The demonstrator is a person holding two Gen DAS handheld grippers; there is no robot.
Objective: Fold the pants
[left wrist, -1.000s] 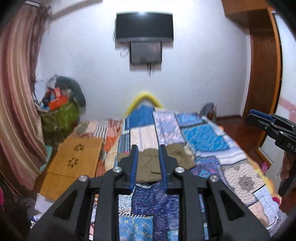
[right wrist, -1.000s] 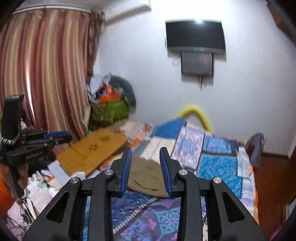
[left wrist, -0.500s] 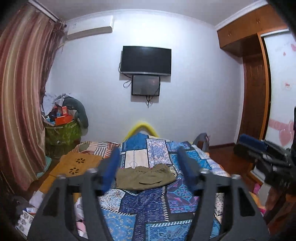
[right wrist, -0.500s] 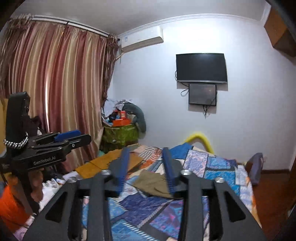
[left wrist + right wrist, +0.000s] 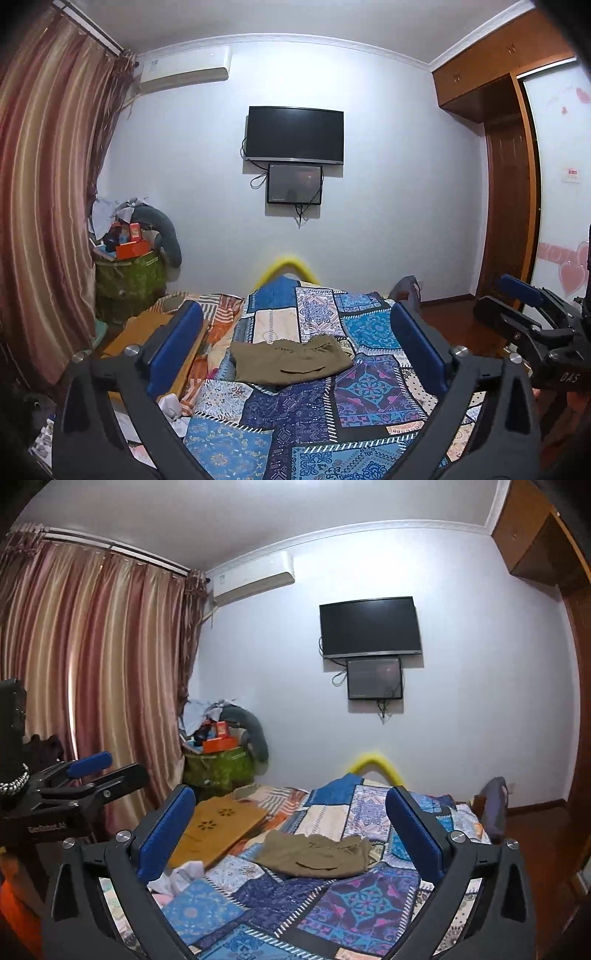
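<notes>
Olive-brown pants (image 5: 290, 360) lie folded in a compact bundle on the patchwork bedspread (image 5: 332, 410), near the bed's middle; they also show in the right wrist view (image 5: 317, 854). My left gripper (image 5: 295, 347) is open wide and empty, held well back from and above the pants. My right gripper (image 5: 291, 830) is likewise open wide and empty, away from the pants. Each gripper shows at the edge of the other's view: the right one (image 5: 535, 317), the left one (image 5: 96, 775).
A wooden board (image 5: 218, 830) lies left of the bed beside loose clothes (image 5: 177, 877). A green basket piled with things (image 5: 129, 273) stands by the striped curtain (image 5: 92, 683). A TV (image 5: 295, 134) hangs on the far wall. A wooden wardrobe (image 5: 509, 184) stands on the right.
Both grippers have opened from nearly closed to wide open. Both have pulled back and up from the pants, so more of the room shows.
</notes>
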